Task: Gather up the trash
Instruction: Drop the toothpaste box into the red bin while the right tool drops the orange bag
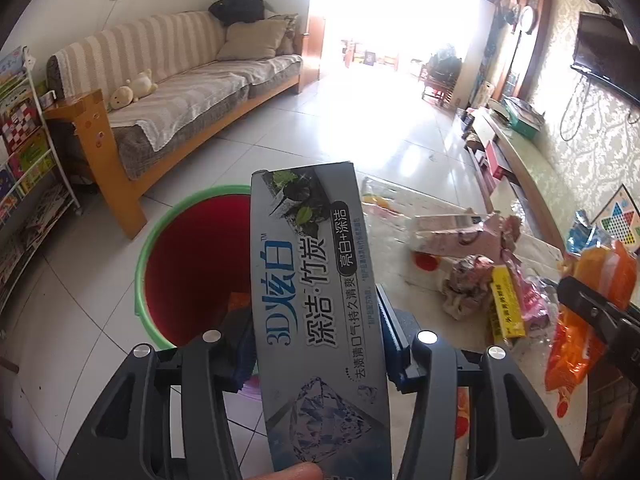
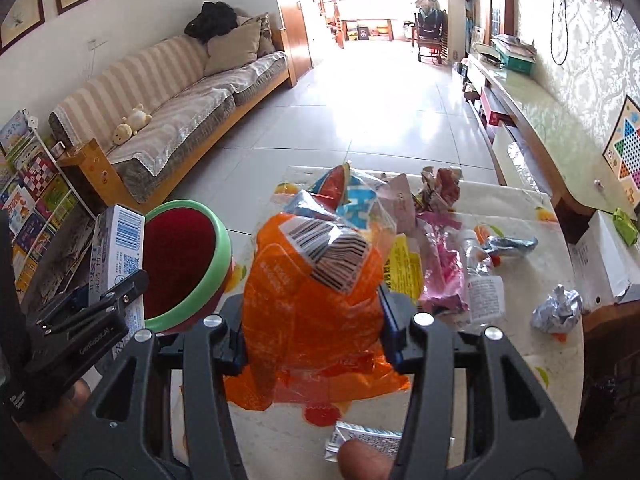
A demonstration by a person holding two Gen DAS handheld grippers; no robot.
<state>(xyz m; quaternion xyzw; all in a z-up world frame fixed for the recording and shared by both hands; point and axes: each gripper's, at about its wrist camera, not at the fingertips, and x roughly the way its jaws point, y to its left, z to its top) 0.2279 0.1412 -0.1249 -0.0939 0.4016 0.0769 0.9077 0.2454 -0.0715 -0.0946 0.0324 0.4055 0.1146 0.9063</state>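
Observation:
My left gripper (image 1: 316, 344) is shut on a grey toothpaste box (image 1: 312, 280) and holds it upright, partly above the red bin with a green rim (image 1: 192, 264) on the floor. The same box (image 2: 118, 240) and left gripper (image 2: 96, 304) show in the right wrist view, beside the bin (image 2: 180, 264). My right gripper (image 2: 314, 328) is shut on an orange plastic bag (image 2: 312, 304) above the table; the bag also shows in the left wrist view (image 1: 580, 320). More trash lies on the table (image 2: 520, 364): a yellow wrapper (image 2: 404, 260), pink wrappers (image 2: 440, 264), a crushed clear bottle (image 2: 484, 276) and crumpled foil (image 2: 558, 308).
A striped sofa (image 1: 180, 92) stands at the left, with a book rack (image 1: 24, 160) in front of it. A long low cabinet (image 2: 532, 120) runs along the right wall, with a checkers board (image 2: 624, 152). A white box (image 2: 604, 260) sits at the table's right edge.

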